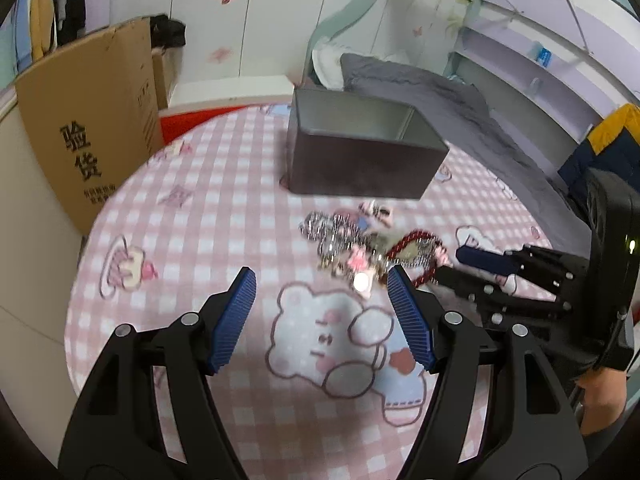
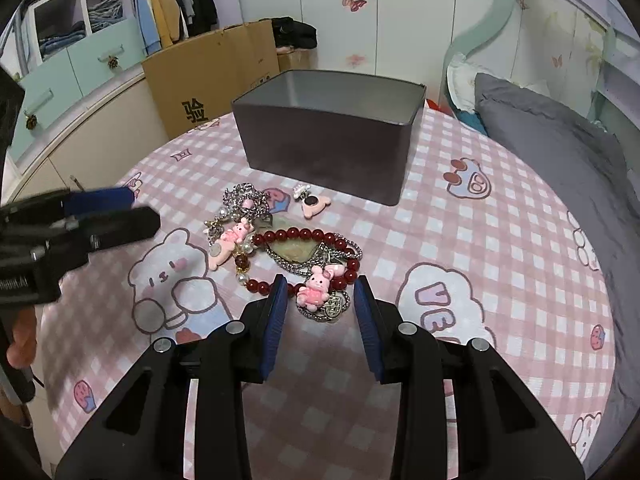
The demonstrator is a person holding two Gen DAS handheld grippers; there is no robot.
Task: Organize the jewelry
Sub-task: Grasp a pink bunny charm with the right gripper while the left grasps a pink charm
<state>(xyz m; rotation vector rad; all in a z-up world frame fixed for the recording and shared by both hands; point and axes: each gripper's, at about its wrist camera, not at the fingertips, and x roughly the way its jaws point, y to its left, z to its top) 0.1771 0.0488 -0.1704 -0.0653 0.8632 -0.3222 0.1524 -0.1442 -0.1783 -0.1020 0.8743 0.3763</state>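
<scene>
A heap of jewelry (image 2: 288, 240) lies on the pink checked cloth: a red bead bracelet (image 2: 304, 234), silver chains (image 2: 244, 200), pink rabbit charms (image 2: 316, 290) and a separate pink charm (image 2: 314, 202). Behind it stands an open dark grey tin box (image 2: 332, 140). My right gripper (image 2: 320, 292) is open, its fingers on either side of the nearest rabbit charm. My left gripper (image 1: 322, 280) is open and empty, just short of the heap (image 1: 360, 244), with the box (image 1: 360, 148) beyond. The right gripper (image 1: 492, 264) shows at the heap's right in the left wrist view.
A cardboard box (image 2: 216, 76) stands past the table's far left edge. A grey pillow and bedding (image 2: 560, 152) lie to the right. A wardrobe with clothes (image 2: 100, 20) is at the back left. The left gripper (image 2: 100, 216) reaches in from the left.
</scene>
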